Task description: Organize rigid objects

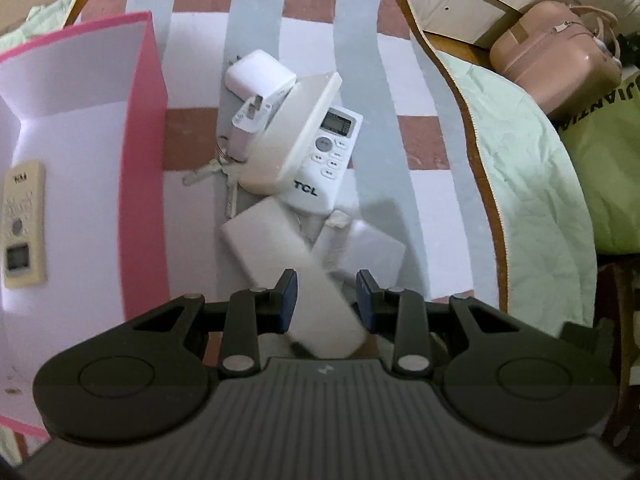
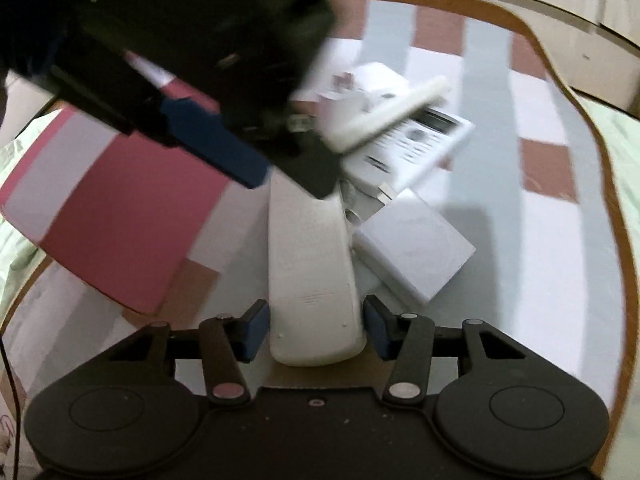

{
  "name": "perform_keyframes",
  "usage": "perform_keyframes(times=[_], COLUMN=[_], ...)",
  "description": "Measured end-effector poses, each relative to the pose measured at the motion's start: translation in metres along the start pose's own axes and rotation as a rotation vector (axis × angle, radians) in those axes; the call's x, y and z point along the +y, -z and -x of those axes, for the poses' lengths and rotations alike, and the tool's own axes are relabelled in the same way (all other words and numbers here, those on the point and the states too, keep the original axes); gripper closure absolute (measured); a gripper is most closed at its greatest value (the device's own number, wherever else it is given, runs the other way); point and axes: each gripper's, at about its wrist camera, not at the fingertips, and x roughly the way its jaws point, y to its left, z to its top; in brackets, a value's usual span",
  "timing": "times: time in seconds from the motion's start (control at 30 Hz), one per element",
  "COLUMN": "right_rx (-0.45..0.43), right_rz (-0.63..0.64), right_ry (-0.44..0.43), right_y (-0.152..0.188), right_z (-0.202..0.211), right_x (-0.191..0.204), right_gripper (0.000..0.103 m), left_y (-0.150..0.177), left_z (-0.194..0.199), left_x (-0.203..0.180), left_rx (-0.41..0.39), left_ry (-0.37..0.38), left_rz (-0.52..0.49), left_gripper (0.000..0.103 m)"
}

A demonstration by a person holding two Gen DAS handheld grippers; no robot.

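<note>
**Q:** Tongs first: what is each pair doing?

**A:** Left tongs (image 1: 327, 276) look closed on a long white remote (image 1: 316, 304) that lies face down. Its body crosses slantwise between the blue pads, and both pads seem to press on it. In the right wrist view they clamp its far end. Right tongs (image 2: 316, 306) bracket the near end of the same remote, with a pad just beside each long edge. A thin gap seems to show on both sides, so I read them as open, not gripping.

**Q:** Why two pairs on one remote?

**A:** Probably for control. It is long and smooth, so a single grip at one end would let it swing. A second grip at the other end would steady it.

**Q:** Where is it going?

**A:** Likely the pink box (image 1: 148, 120), which stands open just to the left. A beige remote (image 1: 22, 220) already lies flat on its white floor, so remotes seem to be gathered there.

**Q:** What else is on the tabletop (image 1: 400, 60)?

**A:** There is a pile just beyond the held remote. A TCL remote (image 1: 324, 160) lies face up with another white piece leaning across it. A white wall charger (image 1: 260, 76) sits at the far end, and keys (image 1: 208, 172) lie to the left. A flat white box (image 1: 376, 248) lies near, to the right. All are untouched and wait to be sorted.
</note>
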Motion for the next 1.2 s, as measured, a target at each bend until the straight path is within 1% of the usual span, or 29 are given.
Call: perform_keyframes(times=[0.1, 0.23, 0.33, 0.4, 0.47, 0.57, 0.67, 0.7, 0.73, 0.77, 0.83, 0.9, 0.97, 1.0, 1.03, 1.07, 1.1, 1.2], right_rx=[0.023, 0.017, 0.004, 0.006, 0.004, -0.007, -0.016, -0.018, -0.015, -0.007, 0.011, 0.013, 0.012, 0.009, -0.003, -0.012, -0.016, 0.0], right_rz=[-0.058, -0.13, -0.194, -0.193, -0.192, -0.211, -0.243, -0.274, -0.301, -0.317, -0.296, -0.244, -0.237, -0.241, -0.242, -0.234, -0.22, -0.189], right_ry=[0.033, 0.06, 0.006, -0.014, -0.054, -0.119, -0.15, -0.162, -0.184, -0.199, -0.198, -0.164, -0.162, -0.161, -0.159, -0.16, -0.155, -0.118], right_y=[0.005, 0.016, 0.023, 0.021, 0.022, 0.022, 0.019, 0.018, 0.017, 0.014, 0.011, 0.01, 0.01, 0.009, 0.008, 0.007, 0.006, 0.003], right_z=[0.009, 0.02, 0.023, 0.022, 0.024, 0.026, 0.018, 0.017, 0.013, 0.008, 0.001, 0.004, 0.013, 0.017, 0.022, 0.026, 0.029, 0.03], right_x=[-0.02, -0.044, -0.057, -0.058, -0.051, -0.055, -0.066, -0.072, -0.077, -0.08, -0.078, -0.072, -0.07, -0.07, -0.069, -0.067, -0.064, -0.053], right_gripper=[0.047, 0.047, 0.046, 0.046, 0.045, 0.044, 0.044, 0.044, 0.044, 0.044, 0.052, 0.058, 0.067, 0.074, 0.076, 0.076, 0.076, 0.078], left_y=[0.011, 0.025, 0.034, 0.038, 0.041, 0.042, 0.042, 0.043, 0.043, 0.044, 0.046, 0.047, 0.046, 0.045, 0.044, 0.043, 0.041, 0.04], left_z=[-0.007, -0.015, -0.024, -0.031, -0.037, -0.044, -0.053, -0.056, -0.058, -0.06, -0.064, -0.065, -0.064, -0.063, -0.061, -0.059, -0.057, -0.053], left_x=[0.002, 0.003, 0.003, 0.003, 0.002, 0.002, 0.007, 0.008, 0.01, 0.01, 0.012, 0.011, 0.016, 0.019, 0.021, 0.022, 0.021, 0.018], left_rx=[0.02, 0.017, 0.01, 0.01, -0.002, -0.035, -0.026, -0.027, -0.026, -0.028, -0.035, -0.045, -0.049, -0.05, -0.053, -0.055, -0.054, -0.064], left_ry=[0.023, 0.04, 0.091, 0.144, 0.178, 0.175, 0.166, 0.167, 0.165, 0.165, 0.159, 0.149, 0.151, 0.17, 0.202, 0.217, 0.218, 0.19], left_rz=[0.055, 0.095, 0.12, 0.151, 0.174, 0.189, 0.203, 0.205, 0.205, 0.204, 0.196, 0.158, 0.166, 0.177, 0.186, 0.19, 0.187, 0.153], left_gripper=[0.072, 0.072, 0.072, 0.072, 0.072, 0.072, 0.072, 0.074, 0.078, 0.079, 0.084, 0.085, 0.085, 0.085, 0.085, 0.085, 0.086, 0.086])
